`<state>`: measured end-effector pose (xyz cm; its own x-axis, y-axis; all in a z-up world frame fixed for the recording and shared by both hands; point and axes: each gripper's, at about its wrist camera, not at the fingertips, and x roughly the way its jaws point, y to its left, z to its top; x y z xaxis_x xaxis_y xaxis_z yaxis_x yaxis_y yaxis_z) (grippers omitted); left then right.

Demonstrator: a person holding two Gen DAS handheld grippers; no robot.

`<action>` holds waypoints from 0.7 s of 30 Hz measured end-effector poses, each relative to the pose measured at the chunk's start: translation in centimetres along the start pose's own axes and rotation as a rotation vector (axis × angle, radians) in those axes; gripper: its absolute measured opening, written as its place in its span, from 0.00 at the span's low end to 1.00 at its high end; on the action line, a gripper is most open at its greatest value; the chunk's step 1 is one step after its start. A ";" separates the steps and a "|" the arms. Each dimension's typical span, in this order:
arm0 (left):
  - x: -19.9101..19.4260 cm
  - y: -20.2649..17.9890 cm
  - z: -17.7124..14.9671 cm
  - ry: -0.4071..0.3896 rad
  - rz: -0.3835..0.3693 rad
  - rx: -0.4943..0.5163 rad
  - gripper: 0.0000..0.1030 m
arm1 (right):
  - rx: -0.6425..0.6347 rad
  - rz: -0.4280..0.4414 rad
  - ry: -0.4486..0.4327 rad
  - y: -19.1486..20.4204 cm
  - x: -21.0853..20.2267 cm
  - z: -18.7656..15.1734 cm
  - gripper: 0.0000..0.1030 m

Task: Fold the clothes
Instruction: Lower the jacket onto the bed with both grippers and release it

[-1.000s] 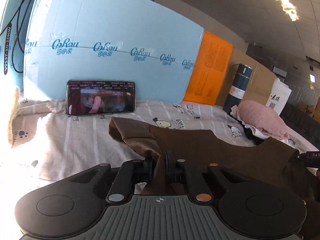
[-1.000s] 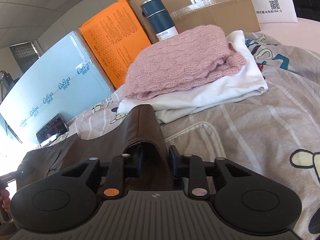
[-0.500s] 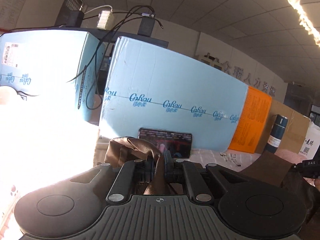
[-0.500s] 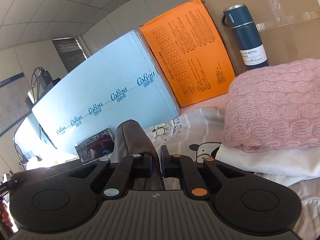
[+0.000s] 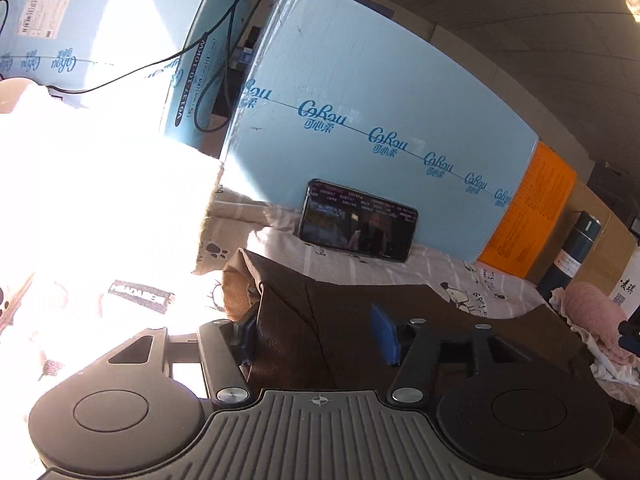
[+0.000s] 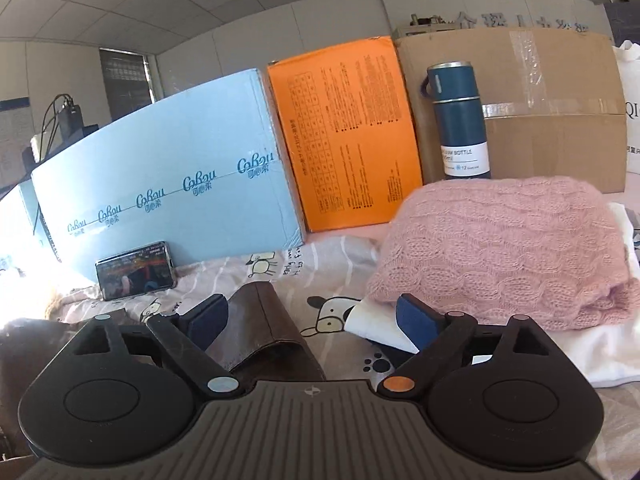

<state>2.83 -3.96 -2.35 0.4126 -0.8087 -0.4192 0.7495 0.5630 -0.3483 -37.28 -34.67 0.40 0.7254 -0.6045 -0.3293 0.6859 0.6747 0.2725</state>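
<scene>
A brown garment [image 5: 360,320] lies spread on the cartoon-print bed sheet [image 6: 332,264]. My left gripper [image 5: 316,332] is opening. A bunched corner of the brown cloth sits between its fingers, leaning on the left pad [image 5: 246,332] and clear of the right one. My right gripper [image 6: 312,320] is also opening wide. A folded edge of the brown garment [image 6: 260,328] lies loose between its fingers, close to the left pad [image 6: 208,320]. Neither gripper's pads press on the cloth.
A folded pink knit sweater [image 6: 500,248] rests on white clothing [image 6: 600,352] at the right. A phone [image 6: 136,270] leans on a blue box [image 6: 168,184]. An orange box [image 6: 344,132], dark bottle [image 6: 460,120] and cardboard carton [image 6: 552,120] line the back. A sunlit white pile [image 5: 100,220] fills the left.
Both grippers were shut on the brown garment; both have now spread their fingers and let the cloth go. Both views have swung and rolled as the hands carried it towards the back boxes.
</scene>
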 end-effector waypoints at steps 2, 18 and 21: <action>-1.0 0.3 0.2 -0.029 0.033 0.000 0.60 | 0.065 0.011 -0.007 -1.1 -0.5 0.1 0.89; -12.2 1.3 -7.9 0.095 -0.062 -0.088 0.79 | -0.188 0.494 0.332 13.8 -3.6 -2.0 0.89; -12.5 -0.4 -8.8 0.119 -0.106 -0.026 0.79 | -0.213 0.414 0.437 14.5 -2.6 -4.0 0.88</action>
<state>-7.18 7.44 -4.31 0.2664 -0.8387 -0.4750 0.7711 0.4811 -0.4170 -29.45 -21.60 1.65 0.8069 -0.0773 -0.5855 0.2942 0.9122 0.2850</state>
